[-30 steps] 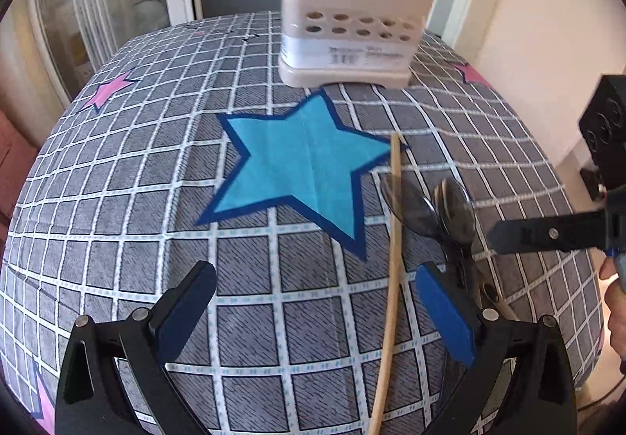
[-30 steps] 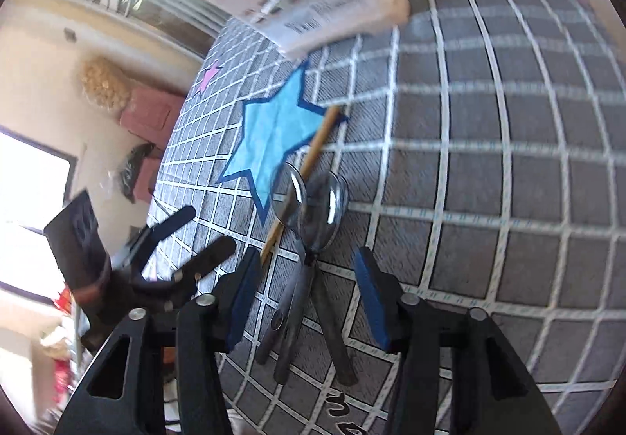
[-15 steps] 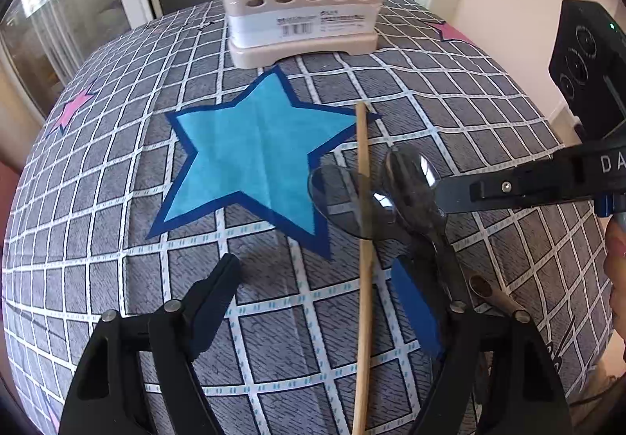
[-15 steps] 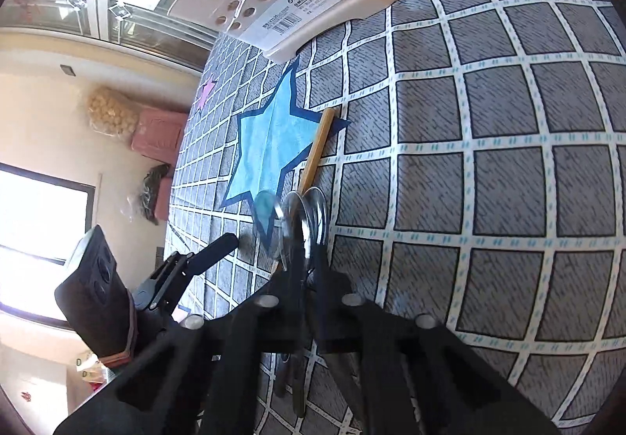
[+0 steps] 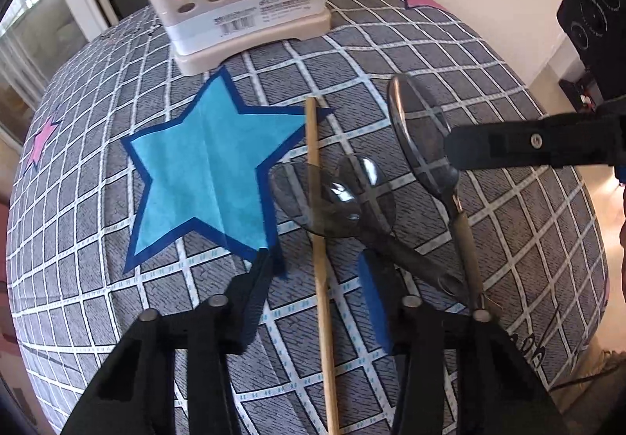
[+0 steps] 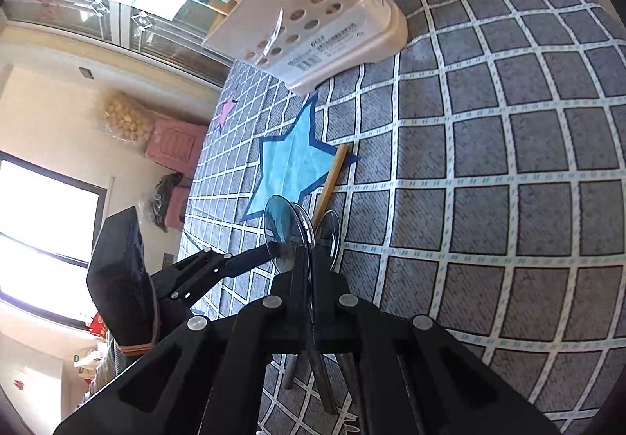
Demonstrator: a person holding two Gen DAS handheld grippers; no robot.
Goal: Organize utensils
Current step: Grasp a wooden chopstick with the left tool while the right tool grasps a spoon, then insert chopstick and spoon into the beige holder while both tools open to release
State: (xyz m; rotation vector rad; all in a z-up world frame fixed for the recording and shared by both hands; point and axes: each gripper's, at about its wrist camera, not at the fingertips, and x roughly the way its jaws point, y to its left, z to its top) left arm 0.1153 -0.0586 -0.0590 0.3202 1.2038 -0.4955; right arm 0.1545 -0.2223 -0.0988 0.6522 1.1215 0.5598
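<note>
Right gripper is clamped tight on a spoon, lifted beside the star. Left gripper, jaws just narrowing, half open w/ chopstick between, not gripped. Two spoons lie by star; caddy beyond it.

Raised spoon, flat chopstick

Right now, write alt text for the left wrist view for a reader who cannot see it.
The left gripper, its jaws just closing, straddles a wooden chopstick on a grey checked cloth with a blue star. To its right the right gripper holds a raised spoon above two other spoons. A beige utensil holder stands behind.
</note>
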